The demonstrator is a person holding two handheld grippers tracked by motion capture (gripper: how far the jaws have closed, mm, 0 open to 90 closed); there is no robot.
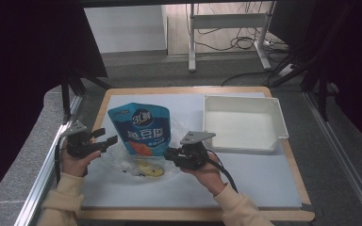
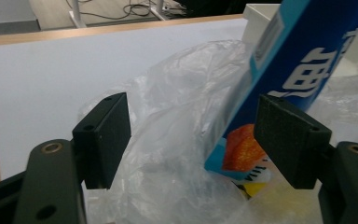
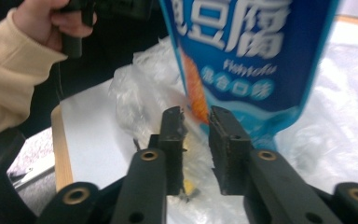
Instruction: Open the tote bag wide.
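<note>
A blue snack pouch (image 1: 142, 129) with white lettering stands tilted, its lower end inside a crumpled clear plastic bag (image 1: 134, 165) on the white mat. My left gripper (image 1: 104, 139) is open at the bag's left side, and the film (image 2: 177, 140) and the pouch's bottom corner (image 2: 242, 149) lie between its wide-apart jaws. At the pouch's lower right, my right gripper (image 1: 168, 153) has its jaws almost together, with film (image 3: 196, 140) pinched in the narrow gap. The pouch (image 3: 247, 56) rises just behind them. Something yellow (image 1: 151, 170) lies inside the bag.
A white open tray (image 1: 273, 113) sits at the back right of the mat. The wooden table edge (image 1: 188, 89) runs around the mat, with a metal rail along the left. A hand in a cream sleeve (image 3: 9, 70) holds the left gripper.
</note>
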